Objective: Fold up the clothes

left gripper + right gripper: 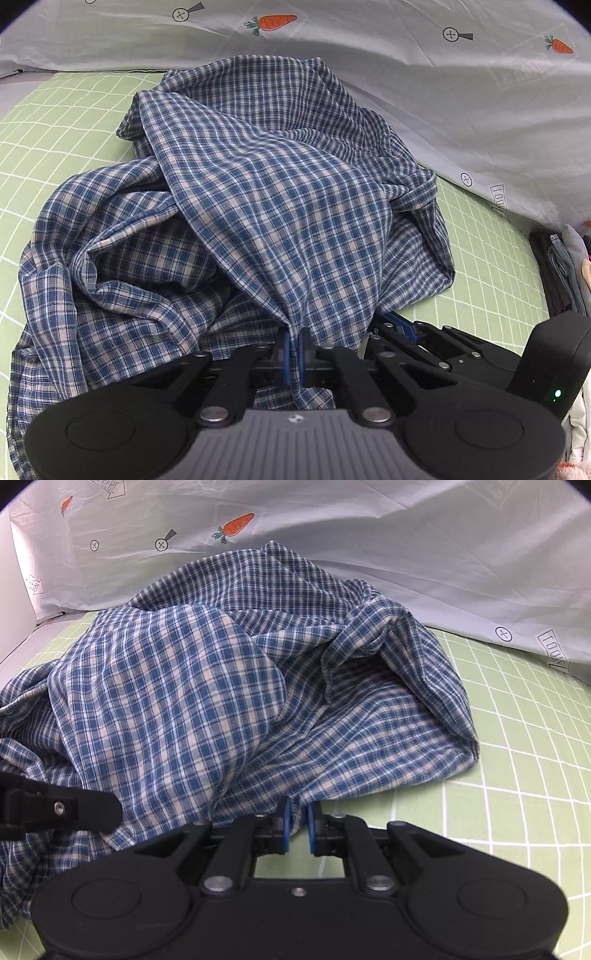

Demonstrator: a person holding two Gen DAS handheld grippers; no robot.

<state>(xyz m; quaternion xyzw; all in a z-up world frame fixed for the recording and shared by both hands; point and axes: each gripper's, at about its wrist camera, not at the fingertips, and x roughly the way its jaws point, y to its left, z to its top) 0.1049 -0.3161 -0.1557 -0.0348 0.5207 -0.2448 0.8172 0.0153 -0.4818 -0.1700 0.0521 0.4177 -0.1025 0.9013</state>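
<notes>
A blue, white and beige plaid shirt (258,184) lies crumpled in a heap on a green grid-pattern bed sheet (55,129). My left gripper (294,341) is shut on a pinched fold at the shirt's near edge. The fabric rises from its blue pads (285,350). In the right wrist view the same shirt (184,683) fills the middle and left. My right gripper (298,825) sits at the shirt's near hem with its pads (285,825) a narrow gap apart. The hem just reaches its tips. Its fingers (400,325) also show in the left wrist view, tucked under the shirt's edge.
A grey sheet printed with carrots (406,74) hangs behind the shirt (332,524). Bare green sheet (517,738) lies to the right of the shirt. A stack of folded dark and grey clothes (565,266) lies at the far right. Part of the left gripper's body (55,808) shows at the left.
</notes>
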